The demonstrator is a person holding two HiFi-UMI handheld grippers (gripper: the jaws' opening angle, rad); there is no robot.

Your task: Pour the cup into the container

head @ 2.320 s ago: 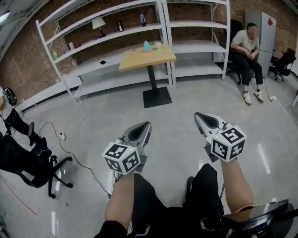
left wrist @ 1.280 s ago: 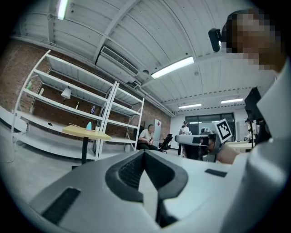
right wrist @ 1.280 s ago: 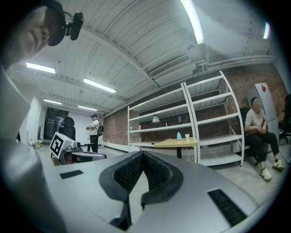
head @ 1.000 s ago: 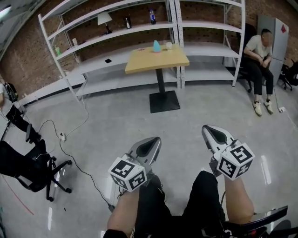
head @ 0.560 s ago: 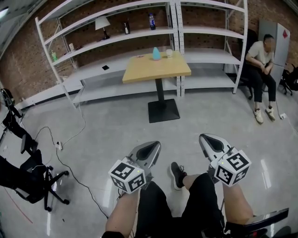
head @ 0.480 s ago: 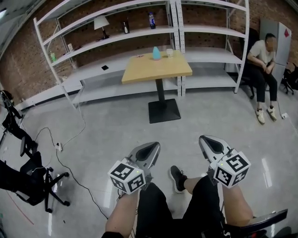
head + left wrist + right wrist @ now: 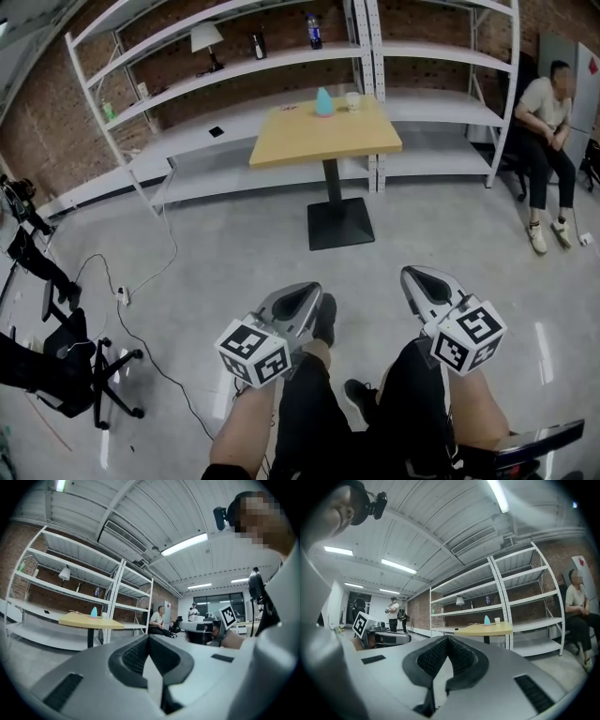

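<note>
A small pale cup (image 7: 352, 100) and a light-blue container (image 7: 323, 101) stand at the far edge of a yellow-topped table (image 7: 323, 136), several steps ahead of me. Both also show small in the right gripper view, the cup (image 7: 497, 619) beside the blue container (image 7: 487, 620). My left gripper (image 7: 298, 302) and right gripper (image 7: 419, 281) are held low in front of my legs, far from the table. Each is shut, jaws meeting, with nothing between them. From the left gripper view the table (image 7: 91, 619) is at mid-left.
White metal shelving (image 7: 234, 66) lines the brick wall behind the table, with a lamp and bottles on it. A person sits on a chair (image 7: 548, 122) at the right. A black office chair (image 7: 66, 361) and a floor cable (image 7: 159, 272) lie left.
The table has come nearer and shifted slightly right in the head view as I walk; my legs have swung. Both grippers keep the same pose, shut.
</note>
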